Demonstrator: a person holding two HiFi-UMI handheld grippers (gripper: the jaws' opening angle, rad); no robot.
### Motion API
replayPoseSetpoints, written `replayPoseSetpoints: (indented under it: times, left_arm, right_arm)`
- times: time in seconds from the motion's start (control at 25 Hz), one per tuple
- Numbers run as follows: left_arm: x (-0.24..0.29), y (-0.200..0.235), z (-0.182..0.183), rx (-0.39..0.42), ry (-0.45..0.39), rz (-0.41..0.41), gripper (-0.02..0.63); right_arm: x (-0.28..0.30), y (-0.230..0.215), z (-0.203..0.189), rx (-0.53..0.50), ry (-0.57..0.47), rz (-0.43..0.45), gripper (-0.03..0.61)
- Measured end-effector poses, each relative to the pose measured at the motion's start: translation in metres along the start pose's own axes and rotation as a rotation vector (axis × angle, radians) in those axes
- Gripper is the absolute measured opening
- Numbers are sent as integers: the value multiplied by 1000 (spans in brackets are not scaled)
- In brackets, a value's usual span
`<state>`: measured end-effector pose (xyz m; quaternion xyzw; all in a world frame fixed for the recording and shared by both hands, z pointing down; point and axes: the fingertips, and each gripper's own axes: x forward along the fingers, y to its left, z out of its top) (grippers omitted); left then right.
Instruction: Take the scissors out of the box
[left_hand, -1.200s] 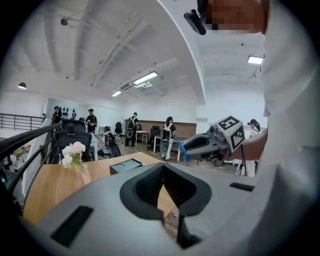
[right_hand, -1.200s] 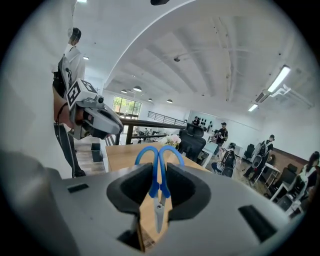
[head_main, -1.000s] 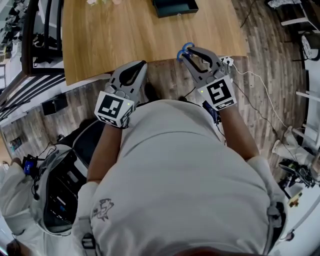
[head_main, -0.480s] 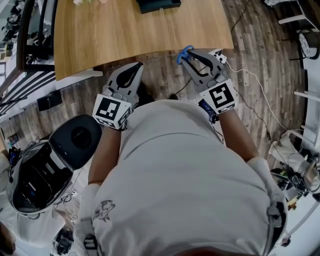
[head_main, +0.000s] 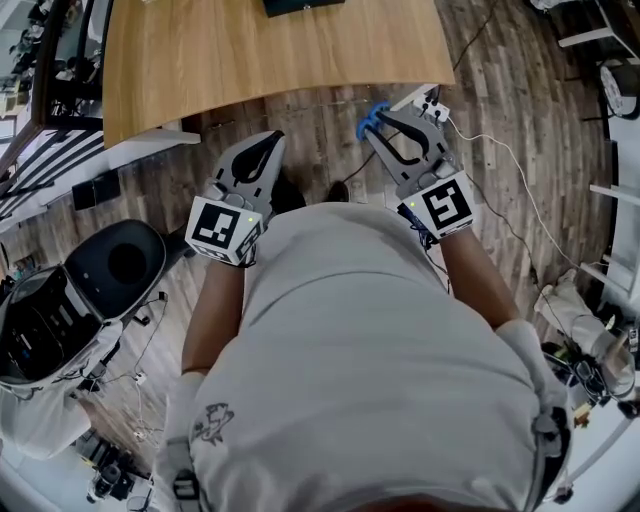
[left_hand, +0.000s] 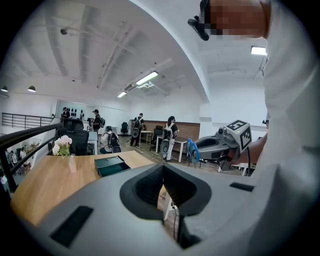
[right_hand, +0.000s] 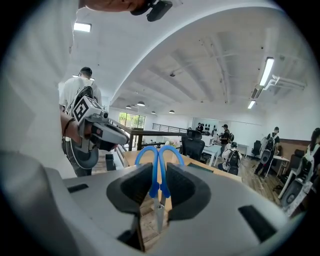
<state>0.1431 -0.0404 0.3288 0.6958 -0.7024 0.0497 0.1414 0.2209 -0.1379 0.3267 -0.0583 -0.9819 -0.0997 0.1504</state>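
Head view, looking steeply down over the person's shoulders: two tools are being held out in front, one in each hand. The left tool (head_main: 270, 140) is hanging over the wooden floor (head_main: 320, 140) with its jaws pressed together. The right tool (head_main: 385, 118) is pinching the one pair of blue-handled scissors (head_main: 368, 122), also over the floor. One bench (head_main: 270, 55) is filling the top of the frame, and one dark box (head_main: 300, 5) is sitting on it at the very top edge, well apart from the scissors. Compared with a second ago, the bench and box are lying farther up the frame, the right tool is no longer at the bench edge, and an office chair (head_main: 120, 262) is now showing at the left. Left gripper view: the jaws are meeting with nothing between them; the box is lying open on the bench beyond. Right gripper view: the jaws are clamping the scissors just below the two handle loops, which are standing up, blades pointing down.
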Motion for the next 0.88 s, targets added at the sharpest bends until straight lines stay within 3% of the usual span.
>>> replayPoseSetpoints:
  times: [0.88]
  left_arm:
    - [-6, -26, -3, 13, -2, 1, 5]
  right_arm:
    - [-25, 5, -1, 20, -40, -11, 96]
